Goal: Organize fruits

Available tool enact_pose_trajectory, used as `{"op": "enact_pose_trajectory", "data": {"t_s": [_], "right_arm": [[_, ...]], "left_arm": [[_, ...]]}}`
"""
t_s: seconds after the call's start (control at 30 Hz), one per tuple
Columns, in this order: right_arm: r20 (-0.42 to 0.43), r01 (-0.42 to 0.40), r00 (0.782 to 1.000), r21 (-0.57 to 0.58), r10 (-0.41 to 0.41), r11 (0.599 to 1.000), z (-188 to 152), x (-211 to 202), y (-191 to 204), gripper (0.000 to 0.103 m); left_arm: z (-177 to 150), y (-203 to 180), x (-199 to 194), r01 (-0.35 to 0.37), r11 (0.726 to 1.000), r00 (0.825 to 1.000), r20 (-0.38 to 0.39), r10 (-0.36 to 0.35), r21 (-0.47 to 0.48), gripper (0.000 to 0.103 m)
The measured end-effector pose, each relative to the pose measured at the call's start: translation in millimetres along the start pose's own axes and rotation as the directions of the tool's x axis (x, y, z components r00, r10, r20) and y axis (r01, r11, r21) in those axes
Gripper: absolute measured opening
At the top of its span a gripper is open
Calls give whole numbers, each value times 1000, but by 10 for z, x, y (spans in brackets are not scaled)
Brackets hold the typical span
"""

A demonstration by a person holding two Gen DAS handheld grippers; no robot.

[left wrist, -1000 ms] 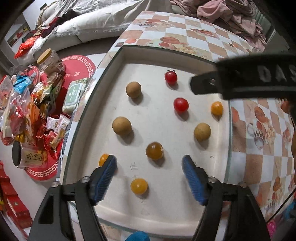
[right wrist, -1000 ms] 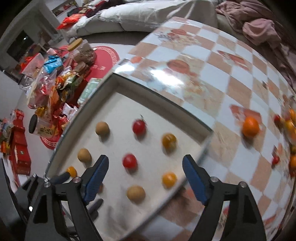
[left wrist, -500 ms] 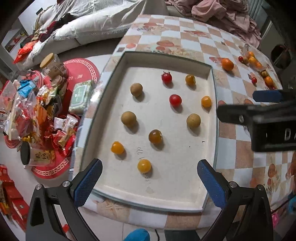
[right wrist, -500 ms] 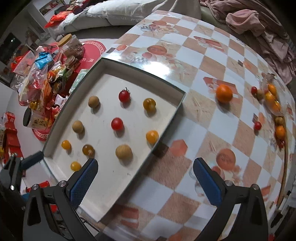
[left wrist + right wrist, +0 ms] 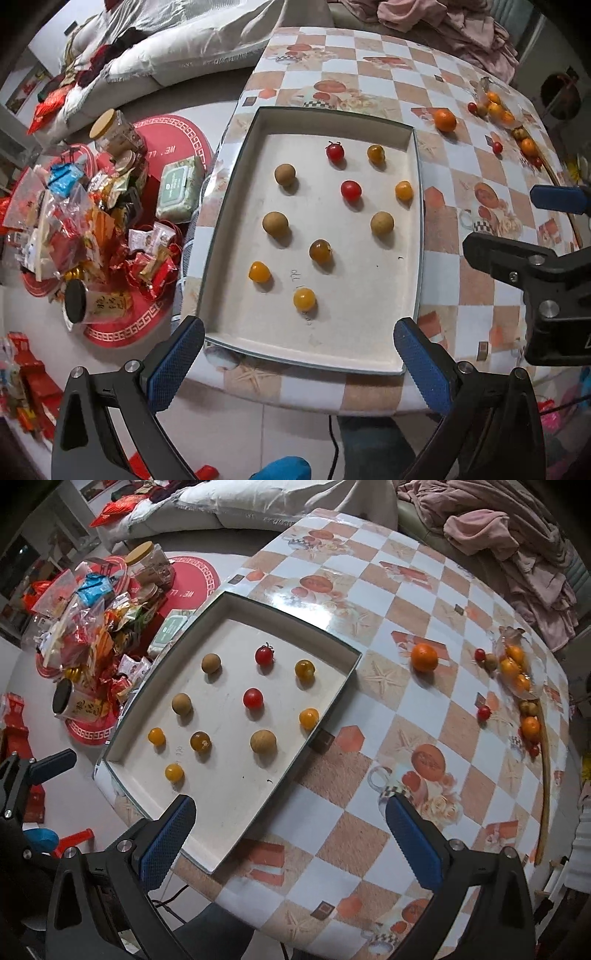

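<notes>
A white tray (image 5: 314, 350) (image 5: 218, 856) sits on the checkered table and holds several small fruits in rows: brown longans (image 5: 275, 223), red cherry tomatoes (image 5: 350, 189) and yellow-orange tomatoes (image 5: 304, 299). More fruit lies at the table's far right: an orange (image 5: 444, 119) (image 5: 424, 657) and a loose pile (image 5: 517, 672). My left gripper (image 5: 299, 365) is open and empty, above the tray's near edge. My right gripper (image 5: 291, 834) is open and empty, above the tray's near right corner.
Snack packets and jars (image 5: 92, 221) clutter the floor left of the table on a red mat. A sofa with bedding (image 5: 166, 44) and pink clothes (image 5: 517, 535) lie beyond the table. A wooden stick (image 5: 543, 775) lies by the far-right fruit.
Both grippers have pulled back and up from the tray and opened wider. The tray fruits have not moved.
</notes>
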State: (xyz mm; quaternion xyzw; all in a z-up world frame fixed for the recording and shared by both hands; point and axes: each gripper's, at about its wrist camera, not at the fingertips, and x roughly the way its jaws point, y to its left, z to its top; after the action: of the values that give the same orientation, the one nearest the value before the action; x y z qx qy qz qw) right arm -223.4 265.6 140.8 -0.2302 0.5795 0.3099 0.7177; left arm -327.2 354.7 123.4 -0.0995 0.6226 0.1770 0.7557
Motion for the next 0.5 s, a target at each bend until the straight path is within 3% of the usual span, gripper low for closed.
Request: {"op": "enact_pose_trajectory", "data": {"t_s": [0.5], "right_arm": [[33,33,999,-42,-32,999,-35,-276,117,103]], "left_arm": [[2,64,-221,-7,1000,1000,19,6,15,103]]}}
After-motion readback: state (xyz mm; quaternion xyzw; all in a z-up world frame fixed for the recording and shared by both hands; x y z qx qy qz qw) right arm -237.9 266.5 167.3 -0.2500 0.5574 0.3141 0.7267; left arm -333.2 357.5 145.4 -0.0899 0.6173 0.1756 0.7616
